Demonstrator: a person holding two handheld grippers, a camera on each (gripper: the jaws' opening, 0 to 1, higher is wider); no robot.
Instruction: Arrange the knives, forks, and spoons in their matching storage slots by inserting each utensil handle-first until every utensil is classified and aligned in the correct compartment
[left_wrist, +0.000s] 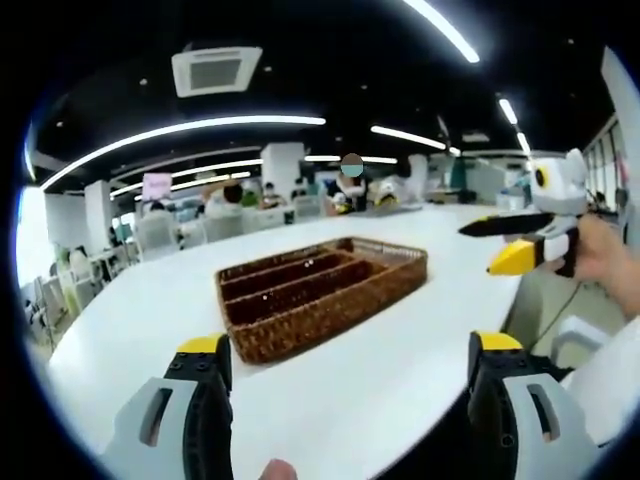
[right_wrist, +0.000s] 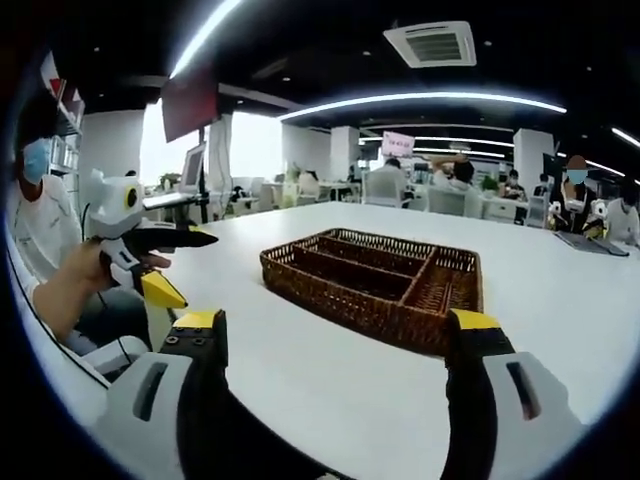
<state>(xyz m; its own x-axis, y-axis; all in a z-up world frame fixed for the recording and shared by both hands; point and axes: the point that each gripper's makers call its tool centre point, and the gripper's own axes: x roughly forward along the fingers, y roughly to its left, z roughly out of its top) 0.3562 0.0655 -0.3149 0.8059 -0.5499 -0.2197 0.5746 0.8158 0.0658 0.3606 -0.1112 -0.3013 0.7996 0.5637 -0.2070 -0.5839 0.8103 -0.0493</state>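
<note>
A brown wicker cutlery tray (left_wrist: 330, 315) lies on the white table (left_wrist: 400, 380), with three long slots and a short cross compartment at its far end. My left gripper (left_wrist: 350, 348) is open, its yellow-tipped jaws wide apart short of the tray's near wall. My right gripper (left_wrist: 515, 240), held by a hand, hovers off the table's right edge with its jaws apart. In the right gripper view the tray (right_wrist: 350, 300) sits ahead of my open right gripper (right_wrist: 336, 325). There the left gripper (right_wrist: 160, 262) is at the left, beside the table edge.
The table (right_wrist: 300, 380) is broad, with a curved near edge. The person (right_wrist: 45, 225) holding the grippers sits at the left, a hand (right_wrist: 75, 285) on the left gripper. Behind are office desks, chairs and several seated people (left_wrist: 350, 185).
</note>
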